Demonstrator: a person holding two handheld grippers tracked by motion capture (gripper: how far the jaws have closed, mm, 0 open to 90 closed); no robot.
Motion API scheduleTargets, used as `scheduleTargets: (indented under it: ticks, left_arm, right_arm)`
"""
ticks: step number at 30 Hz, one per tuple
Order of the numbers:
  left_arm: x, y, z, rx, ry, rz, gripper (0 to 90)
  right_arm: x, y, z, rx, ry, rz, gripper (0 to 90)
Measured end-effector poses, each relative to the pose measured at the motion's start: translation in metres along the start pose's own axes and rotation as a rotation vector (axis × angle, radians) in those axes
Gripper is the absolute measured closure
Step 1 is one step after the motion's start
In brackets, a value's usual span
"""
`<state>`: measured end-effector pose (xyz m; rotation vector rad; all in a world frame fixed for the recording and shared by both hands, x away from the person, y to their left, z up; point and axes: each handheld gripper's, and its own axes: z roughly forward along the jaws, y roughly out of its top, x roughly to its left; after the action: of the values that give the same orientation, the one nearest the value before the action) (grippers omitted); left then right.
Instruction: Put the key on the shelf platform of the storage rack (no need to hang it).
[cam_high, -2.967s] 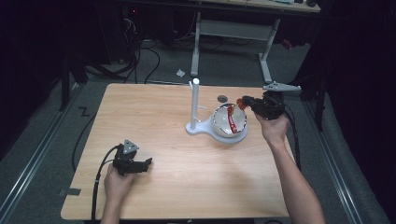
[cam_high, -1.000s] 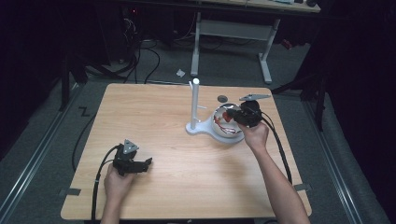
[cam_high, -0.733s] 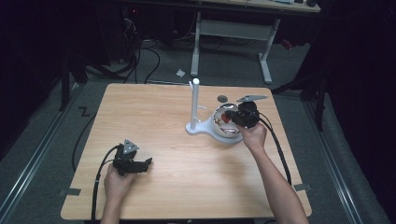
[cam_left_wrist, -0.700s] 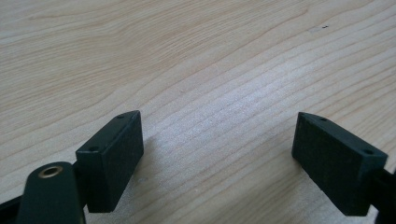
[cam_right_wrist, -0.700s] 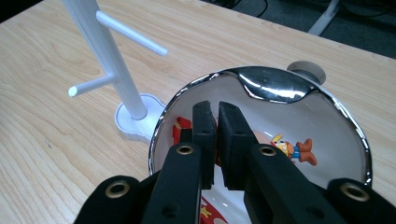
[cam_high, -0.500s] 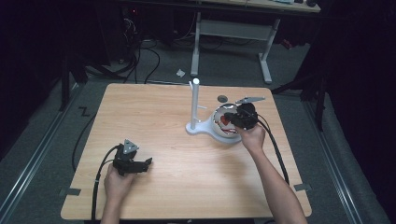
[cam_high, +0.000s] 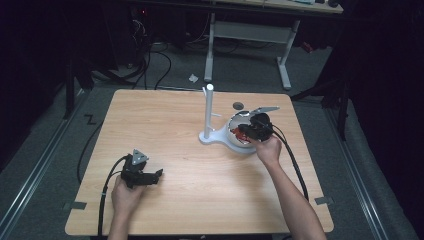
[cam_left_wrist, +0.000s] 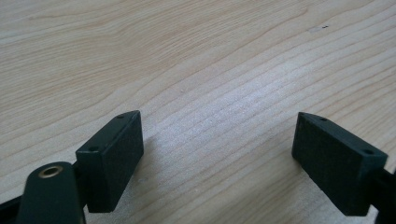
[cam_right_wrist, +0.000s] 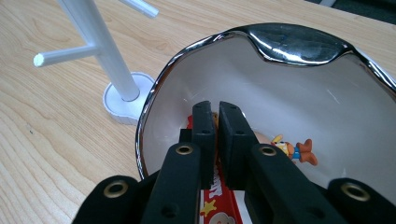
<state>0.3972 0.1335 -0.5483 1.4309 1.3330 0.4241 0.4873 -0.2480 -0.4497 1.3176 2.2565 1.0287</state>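
A white bowl (cam_high: 231, 139) with a silver rim (cam_right_wrist: 289, 39) sits right of centre on the wooden table, beside a white peg stand (cam_high: 208, 112). My right gripper (cam_high: 243, 131) reaches down into the bowl. Its jaws (cam_right_wrist: 216, 106) are pressed together on a thin red printed packet (cam_right_wrist: 212, 196), which runs down between them toward the bowl's floor. A small cartoon figure (cam_right_wrist: 294, 150) shows on the bowl's inside just right of the jaws. My left gripper (cam_high: 159, 175) rests on the table at the front left, open (cam_left_wrist: 219, 140), with bare wood between its pads.
The peg stand's base (cam_right_wrist: 123, 100) touches the bowl's left side, and its side pegs (cam_right_wrist: 65, 55) stick out over the table. A small dark disc (cam_high: 238, 105) lies behind the bowl. Bare wood table (cam_high: 190, 200) spreads between the two hands.
My right gripper has come in from the bowl's right side with the red packet and has sunk into the bowl. The left hand has kept still.
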Motion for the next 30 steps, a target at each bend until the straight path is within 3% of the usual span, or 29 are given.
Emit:
scheduleTargets:
  ticks: [7, 11, 30]
  left_arm:
    - [0.0, 0.0, 0.0, 0.0, 0.0, -0.001, 16.8]
    - [0.0, 0.0, 0.0, -0.001, 0.0, -0.004, 16.8]
    - [0.0, 0.0, 0.0, 0.0, 0.0, -0.001, 16.8]
  right_arm:
    - [-0.003, -0.001, -0.002, 0.009, -0.003, 0.009, 73.4]
    - [-0.001, 0.0, -0.007, -0.015, 0.001, 0.001, 67.1]
    - [-0.002, 0.005, -0.038, -0.082, -0.024, 0.0, 56.4]
